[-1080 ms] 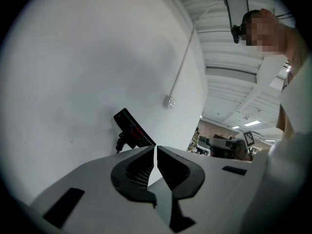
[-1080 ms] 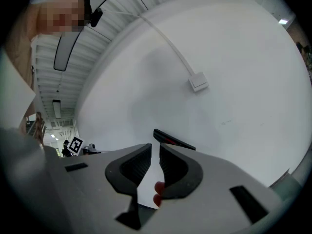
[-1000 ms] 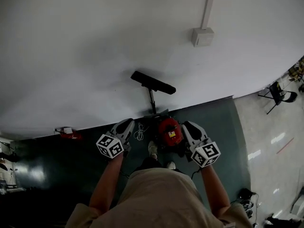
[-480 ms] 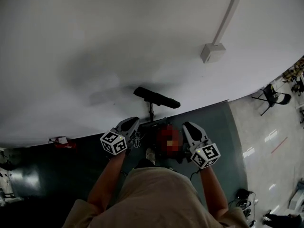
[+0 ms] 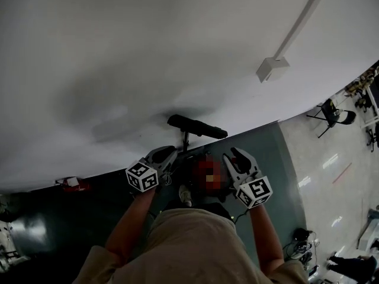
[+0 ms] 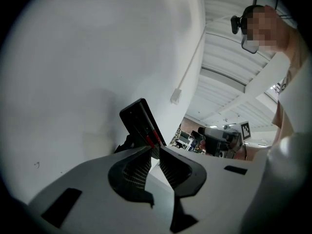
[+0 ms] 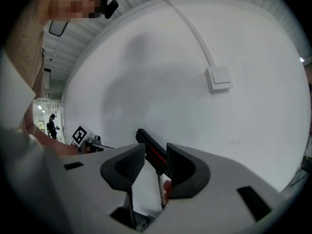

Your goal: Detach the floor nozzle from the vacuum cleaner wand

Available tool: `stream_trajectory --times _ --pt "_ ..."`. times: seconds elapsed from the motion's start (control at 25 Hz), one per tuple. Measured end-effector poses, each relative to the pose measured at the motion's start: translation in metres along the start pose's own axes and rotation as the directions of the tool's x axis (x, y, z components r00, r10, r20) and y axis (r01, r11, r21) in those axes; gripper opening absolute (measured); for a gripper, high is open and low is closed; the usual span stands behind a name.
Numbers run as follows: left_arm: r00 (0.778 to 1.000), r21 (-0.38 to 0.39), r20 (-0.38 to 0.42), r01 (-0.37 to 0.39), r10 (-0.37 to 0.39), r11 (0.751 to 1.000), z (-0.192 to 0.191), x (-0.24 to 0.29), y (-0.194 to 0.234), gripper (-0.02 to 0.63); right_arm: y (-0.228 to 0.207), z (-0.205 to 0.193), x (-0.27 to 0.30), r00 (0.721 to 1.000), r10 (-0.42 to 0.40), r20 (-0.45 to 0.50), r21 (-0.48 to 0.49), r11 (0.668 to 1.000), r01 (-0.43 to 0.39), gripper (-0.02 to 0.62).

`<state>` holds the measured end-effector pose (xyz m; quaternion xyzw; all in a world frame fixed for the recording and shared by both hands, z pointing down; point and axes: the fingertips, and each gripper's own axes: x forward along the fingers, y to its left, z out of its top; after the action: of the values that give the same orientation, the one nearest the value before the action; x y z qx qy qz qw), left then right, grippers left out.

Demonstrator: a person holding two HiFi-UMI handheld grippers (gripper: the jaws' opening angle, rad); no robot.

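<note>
Nozzle (image 5: 197, 126) up against the white wall (image 5: 148, 52), on the end of the thin wand (image 5: 185, 141), red vacuum body (image 5: 208, 171) just below. Wall box (image 5: 272, 68) off right. Left gripper (image 5: 167, 153) and right gripper (image 5: 234, 155) flanking the body, aimed wallward. Jaws just been opening, left barely apart, right wider, nothing between.

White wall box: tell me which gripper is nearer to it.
Right. In the head view the right gripper is below-left of the white wall box; the left gripper is farther left, past the floor nozzle. Both grippers' jaws have just been opening, nothing between them.
</note>
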<state>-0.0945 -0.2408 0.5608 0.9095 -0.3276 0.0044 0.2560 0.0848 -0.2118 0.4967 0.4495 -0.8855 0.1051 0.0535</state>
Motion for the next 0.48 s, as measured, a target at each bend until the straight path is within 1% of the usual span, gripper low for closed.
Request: stream_trajectory --times 0.08,0.16,0.28,0.4,0.48 --pt "1.0 0.006 -0.02 0.0 0.0 1.0 -0.005 0.006 0.006 0.038 0.0 -0.002 0.005 1.0 -0.007 -0.017 -0.016 1.0 0.007 0.129" --pt "0.999 -0.005 -0.04 -0.008 0.008 1.0 -0.012 0.011 0.012 0.038 0.0 -0.004 0.008 1.0 -0.007 -0.029 -0.026 1.0 0.006 0.137" --pt "0.997 -0.013 -0.071 -0.012 0.011 1.0 -0.019 0.021 0.02 0.04 -0.004 -0.006 0.017 0.999 -0.01 -0.052 -0.08 0.997 0.006 0.154" --pt "0.995 0.009 -0.095 -0.018 0.019 1.0 -0.021 0.026 0.029 0.051 -0.008 -0.012 0.032 0.997 -0.004 -0.081 -0.114 0.993 -0.006 0.189" --pt "0.993 0.042 -0.107 -0.036 0.04 0.998 -0.021 0.027 0.035 0.051 -0.01 -0.015 0.044 0.996 0.014 -0.091 -0.139 0.99 -0.026 0.207"
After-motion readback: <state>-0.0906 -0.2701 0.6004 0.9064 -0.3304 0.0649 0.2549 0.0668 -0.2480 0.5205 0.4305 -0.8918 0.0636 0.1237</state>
